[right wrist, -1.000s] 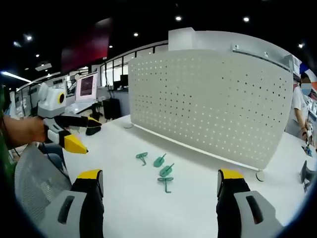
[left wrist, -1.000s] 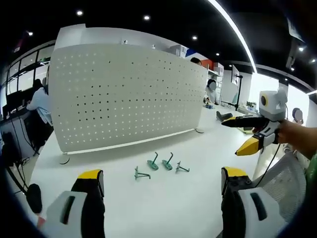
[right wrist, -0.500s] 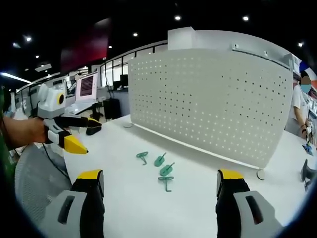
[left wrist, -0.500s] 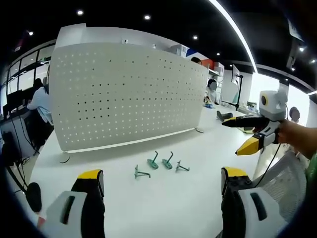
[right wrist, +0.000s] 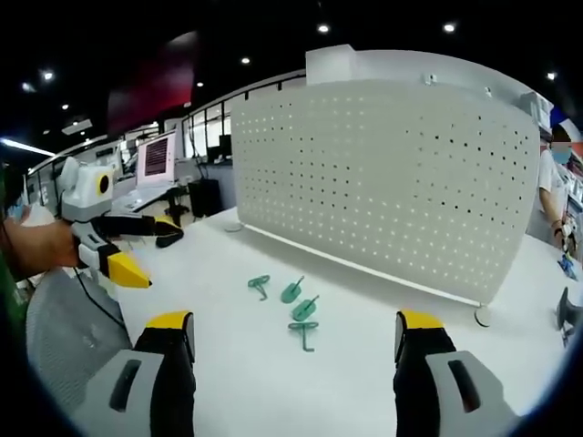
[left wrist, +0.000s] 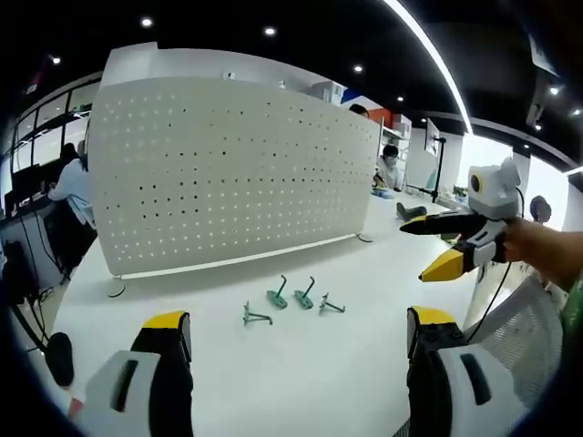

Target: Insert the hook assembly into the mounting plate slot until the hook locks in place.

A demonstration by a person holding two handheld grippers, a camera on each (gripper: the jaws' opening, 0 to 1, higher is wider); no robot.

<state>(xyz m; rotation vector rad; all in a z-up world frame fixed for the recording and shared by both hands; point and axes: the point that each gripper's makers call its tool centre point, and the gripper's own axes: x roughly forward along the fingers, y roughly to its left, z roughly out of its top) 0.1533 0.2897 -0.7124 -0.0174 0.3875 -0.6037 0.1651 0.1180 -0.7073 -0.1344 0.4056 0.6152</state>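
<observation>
Hooks: four green hooks [left wrist: 284,299] lie loose in a short row on the white tabletop [left wrist: 319,364], just in front of the pegboard; none is picked up yet.
Mounting plate: the perforated white pegboard [left wrist: 228,173] stands upright on small feet, its holes facing both grippers, likely so a hook can be pushed straight in.
Left gripper [left wrist: 296,337]: held low and level, aimed at the hooks, jaws wide apart and empty.
Right gripper [right wrist: 291,332]: same pose from the other side, jaws wide, nothing between them.
</observation>
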